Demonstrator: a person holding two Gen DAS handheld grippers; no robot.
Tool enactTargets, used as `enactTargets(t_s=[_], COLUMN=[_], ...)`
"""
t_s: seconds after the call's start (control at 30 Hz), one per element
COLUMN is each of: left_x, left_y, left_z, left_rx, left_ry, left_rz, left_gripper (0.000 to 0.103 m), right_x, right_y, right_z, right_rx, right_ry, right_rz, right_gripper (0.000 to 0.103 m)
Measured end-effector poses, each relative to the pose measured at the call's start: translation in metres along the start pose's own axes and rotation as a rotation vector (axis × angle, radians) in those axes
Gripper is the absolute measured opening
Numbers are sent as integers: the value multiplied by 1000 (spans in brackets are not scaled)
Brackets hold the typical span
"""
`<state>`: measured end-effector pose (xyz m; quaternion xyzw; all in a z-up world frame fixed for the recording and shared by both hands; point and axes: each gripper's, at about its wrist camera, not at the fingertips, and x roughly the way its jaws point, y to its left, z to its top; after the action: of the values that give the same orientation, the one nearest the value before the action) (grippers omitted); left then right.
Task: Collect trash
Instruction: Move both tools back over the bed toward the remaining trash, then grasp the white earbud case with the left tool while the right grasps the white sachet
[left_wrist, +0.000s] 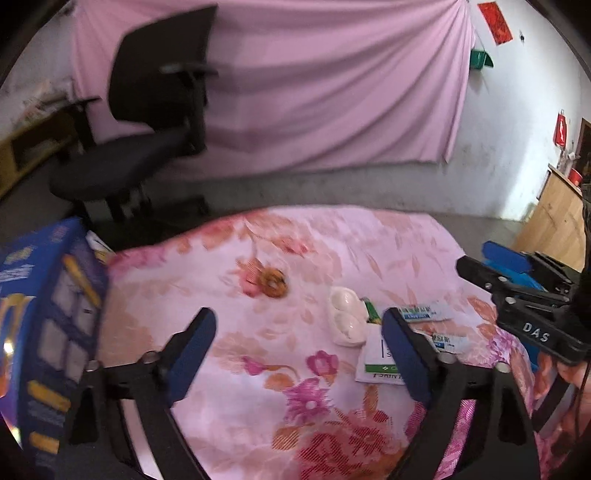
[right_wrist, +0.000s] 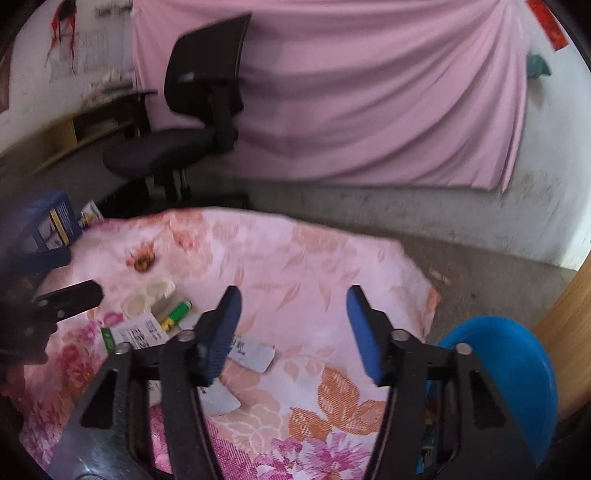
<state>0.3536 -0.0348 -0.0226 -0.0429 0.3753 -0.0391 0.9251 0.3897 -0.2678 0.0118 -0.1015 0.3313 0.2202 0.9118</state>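
Both grippers hang over a table (left_wrist: 229, 398) draped in a pink floral cloth, and the trash lies in a loose cluster near the middle of it: a white moulded plastic tray (left_wrist: 347, 321), a green battery (right_wrist: 176, 314) just beside it, a white paper slip with a green band (left_wrist: 376, 363), two small blue-and-white sachets (left_wrist: 424, 312) toward the right edge, and a brownish ring-shaped scrap (left_wrist: 274, 282) set apart toward the far side. The left gripper (left_wrist: 299, 343) has its blue-padded jaws wide apart with nothing between them, and the right gripper (right_wrist: 293, 332) is likewise spread and empty, its near finger overlapping a sachet in view. A blue bin (right_wrist: 517, 369) stands off the table's right edge, a printed blue box (left_wrist: 40, 332) at its left. The step in hand looks like picking a first piece; flat sachets and paper likely need the pads lowered steeply so one slides under an edge, pinching the item and not the cloth, while the bulkier tray should be easier to straddle. Readable writing is scarce: "DAS" on the right gripper's body; the slip's and sachets' print is too blurred to read
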Motion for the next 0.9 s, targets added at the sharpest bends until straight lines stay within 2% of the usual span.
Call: enactTargets(t_s=[0.03, 0.13, 0.2, 0.27, 0.3, 0.53, 0.67, 0.9], left_x=[5, 22, 30, 40, 44, 55, 53, 35], left_y=[-1, -5, -7, -10, -11, -9, 2, 23], left_z=[1, 4, 5, 7, 8, 13, 11, -2], left_rx=[0, 0, 3, 6, 2, -9, -25, -46], left_ry=[21, 81, 108, 135, 150, 182, 181, 165], left_rz=[-12, -61, -92, -120, -127, -118, -139, -126], left_gripper=[71, 66, 63, 54, 47, 25, 25, 25], right_x=[3, 13, 16, 18, 19, 35, 44, 45], right_y=[0, 1, 2, 2, 1, -4, 6, 28], right_z=[-1, -1, -1, -1, -1, -2, -3, -6], right_rx=[0, 6, 4, 7, 12, 49, 6, -90], right_ry=[15, 64, 77, 87, 94, 176, 224, 256], right_rz=[5, 26, 35, 43, 52, 129, 162, 222], right_gripper=[76, 71, 70, 70, 70, 70, 70, 67])
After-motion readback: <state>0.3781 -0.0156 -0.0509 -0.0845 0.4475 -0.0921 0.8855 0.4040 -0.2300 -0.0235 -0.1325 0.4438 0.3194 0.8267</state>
